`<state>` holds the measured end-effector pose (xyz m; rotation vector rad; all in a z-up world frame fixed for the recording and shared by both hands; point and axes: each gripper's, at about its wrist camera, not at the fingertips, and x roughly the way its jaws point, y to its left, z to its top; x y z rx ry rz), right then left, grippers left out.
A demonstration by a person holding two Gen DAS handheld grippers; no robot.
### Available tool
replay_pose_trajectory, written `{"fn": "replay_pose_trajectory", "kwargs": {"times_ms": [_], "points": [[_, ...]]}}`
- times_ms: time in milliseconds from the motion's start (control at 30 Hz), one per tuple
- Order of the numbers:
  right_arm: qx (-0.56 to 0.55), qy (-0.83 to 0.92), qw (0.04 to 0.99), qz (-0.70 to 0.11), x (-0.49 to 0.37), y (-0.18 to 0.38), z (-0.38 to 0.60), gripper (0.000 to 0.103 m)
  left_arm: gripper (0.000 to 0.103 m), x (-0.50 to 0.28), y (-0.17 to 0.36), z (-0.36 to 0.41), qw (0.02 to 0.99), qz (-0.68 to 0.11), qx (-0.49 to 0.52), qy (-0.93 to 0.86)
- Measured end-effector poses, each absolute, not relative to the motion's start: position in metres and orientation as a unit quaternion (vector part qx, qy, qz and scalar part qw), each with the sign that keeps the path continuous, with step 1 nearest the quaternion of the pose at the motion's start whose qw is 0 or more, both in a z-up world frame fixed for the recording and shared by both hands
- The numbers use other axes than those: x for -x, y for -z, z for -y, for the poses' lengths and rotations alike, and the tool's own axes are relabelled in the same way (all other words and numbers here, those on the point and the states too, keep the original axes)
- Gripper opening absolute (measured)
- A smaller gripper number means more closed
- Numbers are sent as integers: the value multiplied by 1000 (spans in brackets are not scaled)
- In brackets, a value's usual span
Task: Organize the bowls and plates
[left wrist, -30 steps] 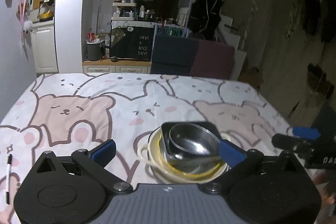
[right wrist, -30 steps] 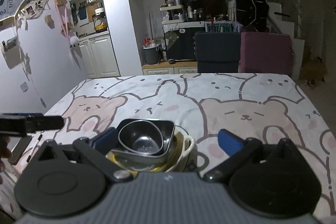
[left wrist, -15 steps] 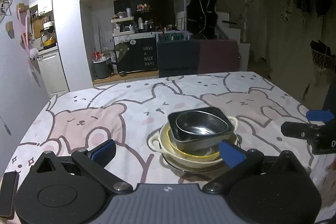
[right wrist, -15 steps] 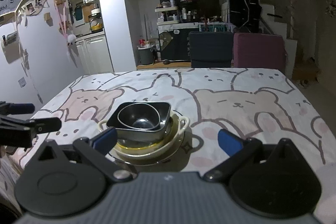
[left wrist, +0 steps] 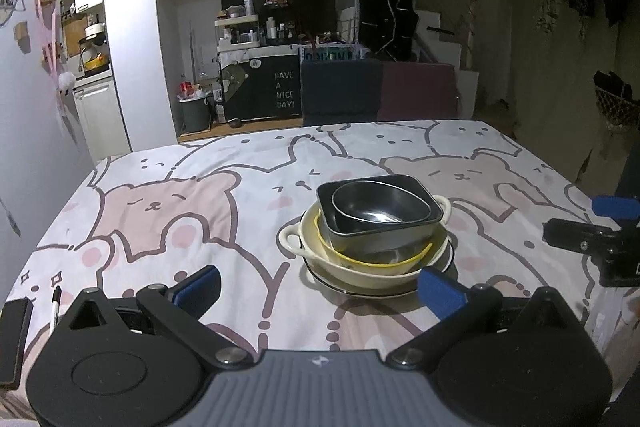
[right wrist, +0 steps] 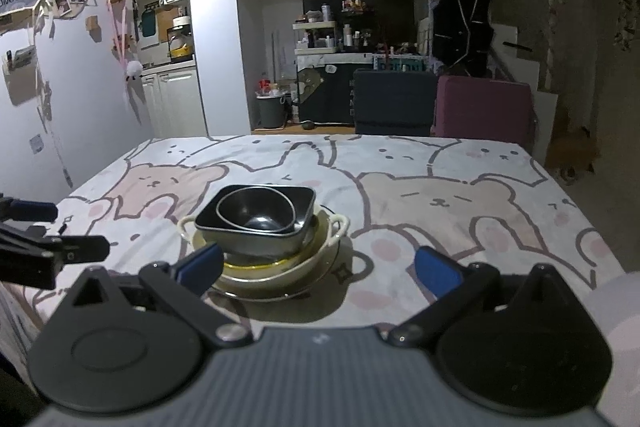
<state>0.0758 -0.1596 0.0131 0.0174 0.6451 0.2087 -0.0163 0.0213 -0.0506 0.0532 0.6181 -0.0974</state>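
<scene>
Crockery forms one nested stack (left wrist: 372, 231) on the surface (left wrist: 160, 211), largest piece lowest for stability, just ahead of the left gripper (left wrist: 320, 287) and the right gripper (right wrist: 318, 267), both spread wide and holding nothing.

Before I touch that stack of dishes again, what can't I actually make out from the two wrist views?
- Plate under the stack: both views show only its rim; the cream two-handled bowl covers the rest.
- Yellow-rimmed bowl: only an edge shows, hidden by the square dark dish.
- Flat dark object, left wrist view: cut by the frame edge, unidentifiable.
</scene>
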Motion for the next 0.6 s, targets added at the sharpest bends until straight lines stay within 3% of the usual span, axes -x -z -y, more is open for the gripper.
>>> {"fn": "replay_pose_trajectory", "kwargs": {"times_ms": [600], "points": [[-9, -97, 942, -321, -75, -10, 161, 102, 103, 16, 49, -22, 953, -299, -17, 46]]}}
